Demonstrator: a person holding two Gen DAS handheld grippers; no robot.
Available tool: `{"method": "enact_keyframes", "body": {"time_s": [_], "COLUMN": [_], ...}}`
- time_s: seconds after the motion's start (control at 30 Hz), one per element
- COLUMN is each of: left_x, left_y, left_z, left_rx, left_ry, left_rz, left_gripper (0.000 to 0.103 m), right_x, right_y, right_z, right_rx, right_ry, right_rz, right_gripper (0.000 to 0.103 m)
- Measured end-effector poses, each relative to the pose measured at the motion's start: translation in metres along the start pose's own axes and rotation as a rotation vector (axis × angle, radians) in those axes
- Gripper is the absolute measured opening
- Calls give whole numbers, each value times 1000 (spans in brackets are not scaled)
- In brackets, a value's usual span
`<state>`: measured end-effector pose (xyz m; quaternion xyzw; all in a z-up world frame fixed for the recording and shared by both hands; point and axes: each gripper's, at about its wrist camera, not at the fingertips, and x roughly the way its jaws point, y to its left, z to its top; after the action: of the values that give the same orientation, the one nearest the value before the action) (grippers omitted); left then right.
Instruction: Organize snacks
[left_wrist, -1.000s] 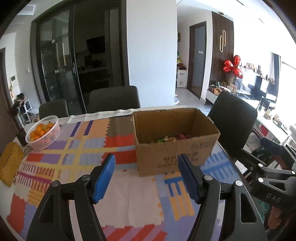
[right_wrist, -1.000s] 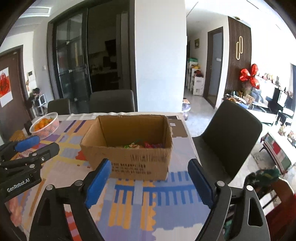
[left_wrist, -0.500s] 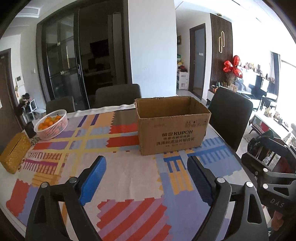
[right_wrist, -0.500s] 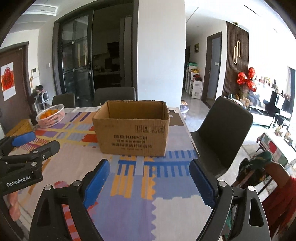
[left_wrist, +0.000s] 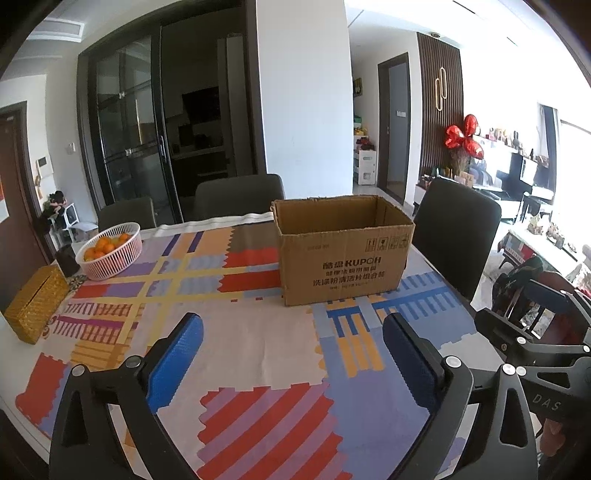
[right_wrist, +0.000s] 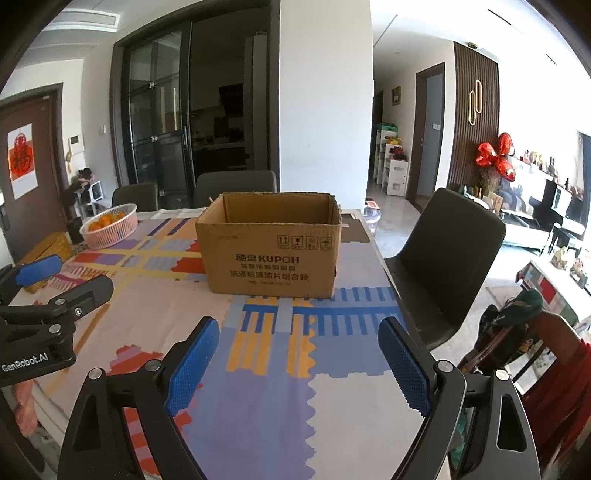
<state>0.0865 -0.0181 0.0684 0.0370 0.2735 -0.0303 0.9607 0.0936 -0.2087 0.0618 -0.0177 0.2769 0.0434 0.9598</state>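
Note:
A brown cardboard box (left_wrist: 343, 254) (right_wrist: 273, 254) with printed lettering stands upright on the patterned tablecloth (left_wrist: 258, 339), its top open; its inside is hidden from this low angle. My left gripper (left_wrist: 293, 332) hovers over the cloth well short of the box, its jaws opening with nothing between the blue pads. My right gripper (right_wrist: 297, 338) is open and empty too, near the table's right side. Each gripper shows at the edge of the other's view.
A pink basket of oranges (left_wrist: 110, 251) and a woven yellow box (left_wrist: 35, 302) sit at the table's far left. Dark chairs (left_wrist: 458, 229) stand at the right and behind the table. A wooden chair with clothes (right_wrist: 517, 339) is at the right.
Both grippers have pulled back from the box and sunk a little, so its inside no longer shows. The left jaws have spread wider.

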Motion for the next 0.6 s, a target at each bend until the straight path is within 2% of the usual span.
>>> {"method": "enact_keyframes", "body": {"time_s": [0.13, 0.6], "left_x": [-4, -10], "left_y": [1, 5], "left_z": [1, -1], "left_rx": [2, -7], "left_ry": [-13, -26], "left_rz": [-1, 15], "left_gripper": [103, 103], "right_x": [-6, -16], "right_y": [1, 7], "right_z": [2, 6], "right_rx": [-9, -24], "right_ry": [-15, -43], "right_rz": [-8, -17], "right_gripper": [89, 89]}}
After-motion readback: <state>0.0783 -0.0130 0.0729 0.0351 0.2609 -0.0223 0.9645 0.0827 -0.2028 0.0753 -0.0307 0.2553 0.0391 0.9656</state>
